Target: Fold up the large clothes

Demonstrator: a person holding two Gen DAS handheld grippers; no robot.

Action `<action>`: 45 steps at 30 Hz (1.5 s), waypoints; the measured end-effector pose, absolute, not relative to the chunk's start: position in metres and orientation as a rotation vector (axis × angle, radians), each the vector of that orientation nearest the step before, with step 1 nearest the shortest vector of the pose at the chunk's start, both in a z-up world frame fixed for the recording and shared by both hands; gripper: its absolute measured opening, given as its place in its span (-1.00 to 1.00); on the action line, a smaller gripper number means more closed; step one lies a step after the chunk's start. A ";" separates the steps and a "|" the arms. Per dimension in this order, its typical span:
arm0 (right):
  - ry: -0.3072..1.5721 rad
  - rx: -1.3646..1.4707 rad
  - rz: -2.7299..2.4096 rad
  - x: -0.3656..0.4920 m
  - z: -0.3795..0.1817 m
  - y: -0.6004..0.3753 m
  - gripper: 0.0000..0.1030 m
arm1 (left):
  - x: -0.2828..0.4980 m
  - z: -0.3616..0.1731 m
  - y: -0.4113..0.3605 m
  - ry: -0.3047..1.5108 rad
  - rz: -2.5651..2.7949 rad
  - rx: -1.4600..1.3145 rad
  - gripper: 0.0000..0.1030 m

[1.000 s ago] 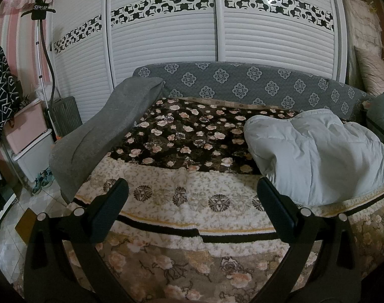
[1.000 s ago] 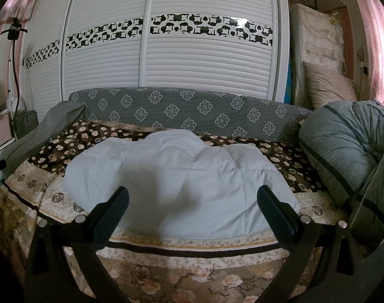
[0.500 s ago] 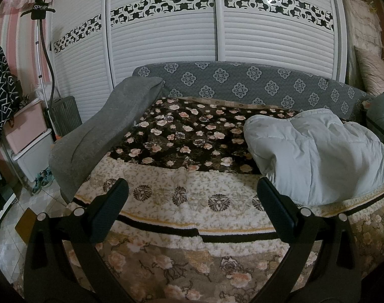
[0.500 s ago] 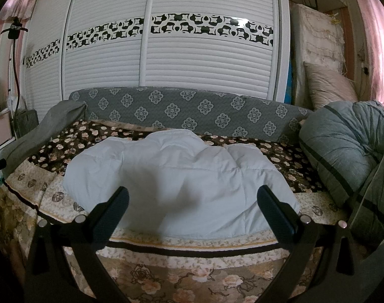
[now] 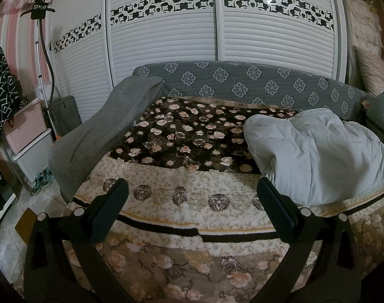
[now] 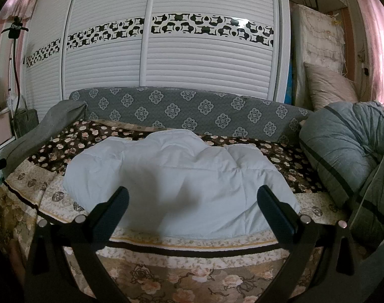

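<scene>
A white padded garment (image 6: 176,176) lies in a puffy heap on the floral blanket (image 6: 192,275) of the sofa bed. It also shows in the left wrist view (image 5: 318,154), at the right. My right gripper (image 6: 192,212) is open and empty, held in front of the garment's near edge, apart from it. My left gripper (image 5: 192,207) is open and empty, over the blanket (image 5: 192,202) to the left of the garment.
A grey cloth (image 5: 103,136) drapes over the sofa's left arm. A grey quilted bundle (image 6: 348,156) sits at the right end. White louvred wardrobe doors (image 6: 192,70) stand behind. Storage bins (image 5: 27,139) and a stand (image 5: 44,50) are on the left floor.
</scene>
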State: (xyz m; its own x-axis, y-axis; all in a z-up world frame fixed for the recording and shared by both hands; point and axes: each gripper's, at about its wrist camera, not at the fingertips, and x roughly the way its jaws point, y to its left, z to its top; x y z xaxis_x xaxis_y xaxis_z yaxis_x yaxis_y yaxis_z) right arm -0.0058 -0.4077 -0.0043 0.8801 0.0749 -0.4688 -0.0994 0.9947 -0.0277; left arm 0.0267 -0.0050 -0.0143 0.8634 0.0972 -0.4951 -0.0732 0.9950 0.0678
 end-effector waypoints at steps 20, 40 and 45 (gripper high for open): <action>0.487 -0.052 0.091 -0.005 -0.004 -0.407 0.97 | 0.028 -0.014 -0.004 0.523 0.088 0.046 0.94; 0.487 -0.053 0.090 -0.005 -0.003 -0.406 0.97 | 0.028 -0.016 -0.004 0.526 0.090 0.046 0.94; 0.486 -0.054 0.091 -0.005 -0.004 -0.407 0.97 | 0.026 -0.024 -0.005 0.549 0.087 0.043 0.94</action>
State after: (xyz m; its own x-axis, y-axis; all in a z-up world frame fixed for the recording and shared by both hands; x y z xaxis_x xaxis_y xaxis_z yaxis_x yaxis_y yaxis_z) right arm -0.0054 -0.4066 -0.0035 0.8801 0.0747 -0.4688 -0.1006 0.9945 -0.0305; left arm 0.0262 -0.0053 -0.0241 0.8494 0.0941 -0.5193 -0.0714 0.9954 0.0637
